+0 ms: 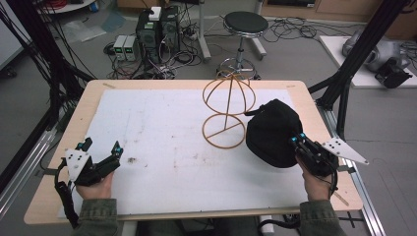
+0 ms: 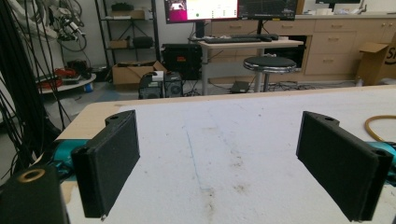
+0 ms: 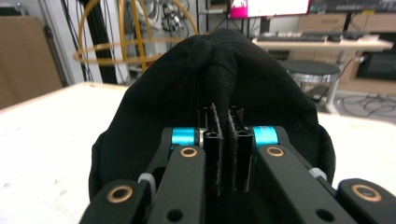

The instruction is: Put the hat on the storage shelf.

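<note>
A: Pinching a fold of the black cap (image 1: 272, 133), the right gripper (image 1: 296, 140) has its jaws squeezed together on the fabric; the right gripper view shows the cloth (image 3: 219, 84) caught between the two pads

B: And where does the cap sit on the table (image 1: 162, 84)?

A: At the right side of the white mat (image 1: 162, 128), just beside the wire hat stand (image 1: 225, 110) and to its right. The stand's round base ring lies flat on the mat and its domed cage rises behind it. The cap's left edge comes close to the base ring; I cannot tell whether they touch

B: Is the cap resting on the mat or off it?

A: Hard to say from above. It bulges in a rounded heap in front of the gripper, with the person's right hand (image 1: 314, 179) gripping the tool from the near edge

B: What about the other side?

A: The left gripper (image 1: 101, 147) is near the left front corner of the mat, held by the left hand (image 1: 96, 186). Its jaws stand wide apart with nothing between them; the left gripper view looks along them over bare, slightly stained mat (image 2: 219, 154), with a curve of the stand's yellow ring (image 2: 380, 128) at the right edge

B: So the two tools are well apart?

A: Yes, one at each side of the table
</note>
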